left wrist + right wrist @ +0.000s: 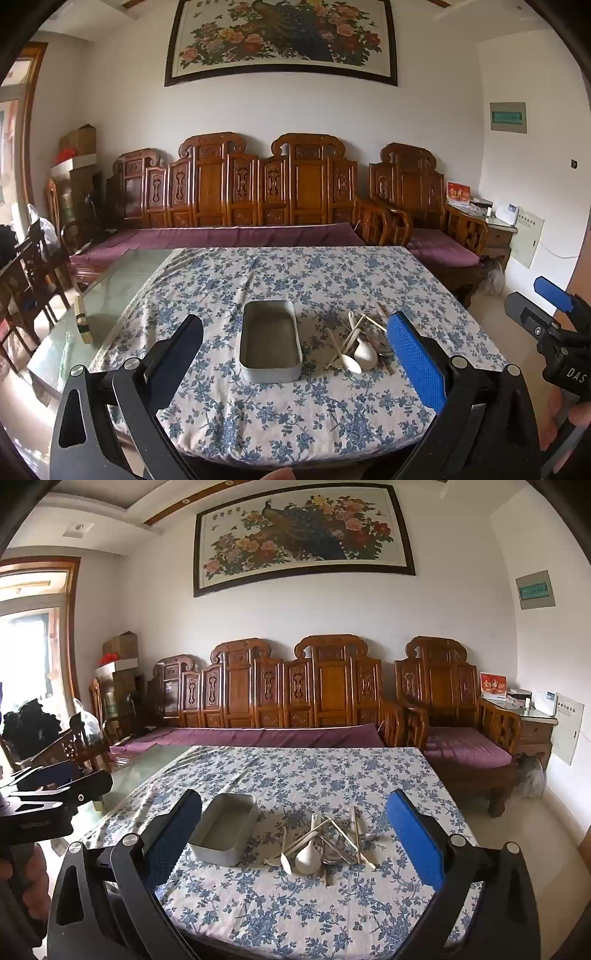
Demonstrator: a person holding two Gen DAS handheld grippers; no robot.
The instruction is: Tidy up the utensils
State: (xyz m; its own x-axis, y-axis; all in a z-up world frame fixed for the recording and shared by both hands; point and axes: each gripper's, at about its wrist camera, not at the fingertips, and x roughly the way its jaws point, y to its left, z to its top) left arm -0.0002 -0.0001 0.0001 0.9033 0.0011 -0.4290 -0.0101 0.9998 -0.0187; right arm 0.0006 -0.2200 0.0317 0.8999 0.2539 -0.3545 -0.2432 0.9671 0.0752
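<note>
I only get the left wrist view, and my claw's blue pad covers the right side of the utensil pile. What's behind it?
Observer: The right wrist view shows the whole pile. On the side you can't see, pale chopsticks lie across metal utensils.
Operator: Is the right claw gripping anything there?
Observer: No. The right claw has its jaws wide open, with the pile framed between them and nothing held.
</note>
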